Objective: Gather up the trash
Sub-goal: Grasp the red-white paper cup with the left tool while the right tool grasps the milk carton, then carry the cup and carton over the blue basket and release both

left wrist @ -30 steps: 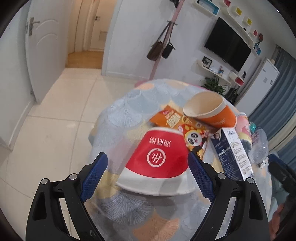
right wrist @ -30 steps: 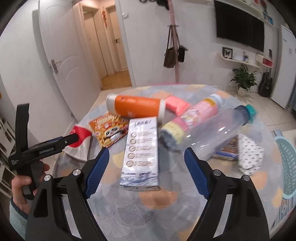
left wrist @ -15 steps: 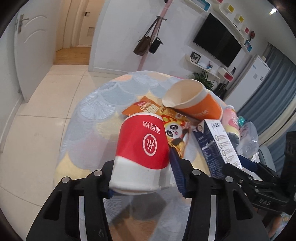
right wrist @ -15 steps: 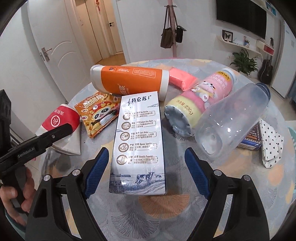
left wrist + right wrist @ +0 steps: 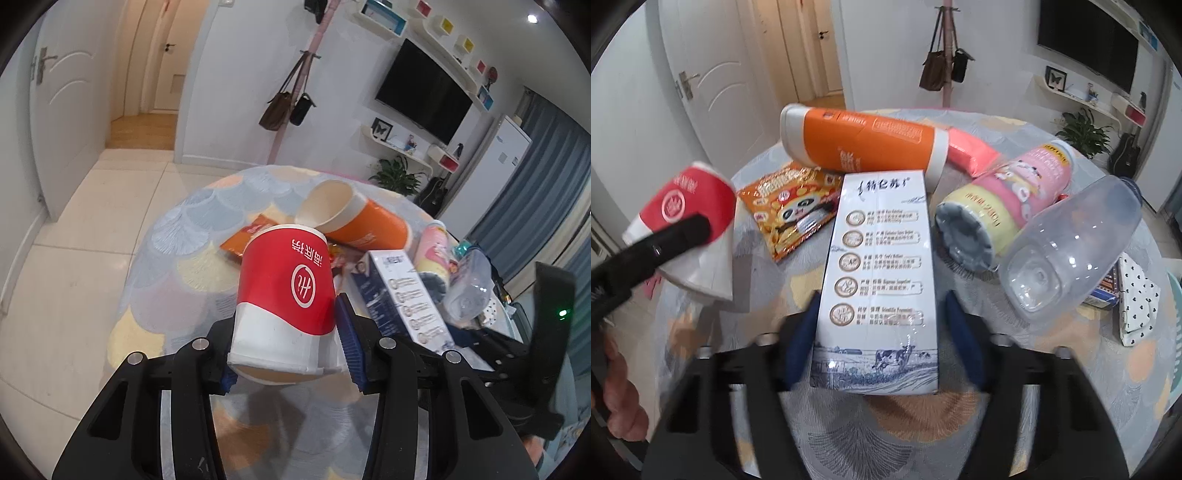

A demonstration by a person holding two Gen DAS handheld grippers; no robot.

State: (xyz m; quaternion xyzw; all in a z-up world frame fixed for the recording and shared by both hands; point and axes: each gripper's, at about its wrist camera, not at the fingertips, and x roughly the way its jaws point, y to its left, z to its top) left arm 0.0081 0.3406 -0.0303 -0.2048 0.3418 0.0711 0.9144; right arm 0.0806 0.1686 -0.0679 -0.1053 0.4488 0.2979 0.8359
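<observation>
Over the table [image 5: 177, 266], left tongs [image 5: 291, 354] clamp the red cup [image 5: 286, 291]; right tongs [image 5: 882, 343], parted, straddle the milk carton [image 5: 882, 266].

**Black Frames, Blue Pads, Bare Skin**

The left gripper [image 5: 288, 349] was a black frame with ribbed blue pads [image 5: 351, 347] and silver screw heads. The right gripper [image 5: 877, 341] matched it, black with dark blue pads [image 5: 964, 343]. A green light glowed on its body. The left hand [image 5: 617, 387] showed bare skin.

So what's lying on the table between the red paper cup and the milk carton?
In the right wrist view, an orange panda snack packet lies flat between the red paper cup held by the left gripper and the milk carton.
</observation>
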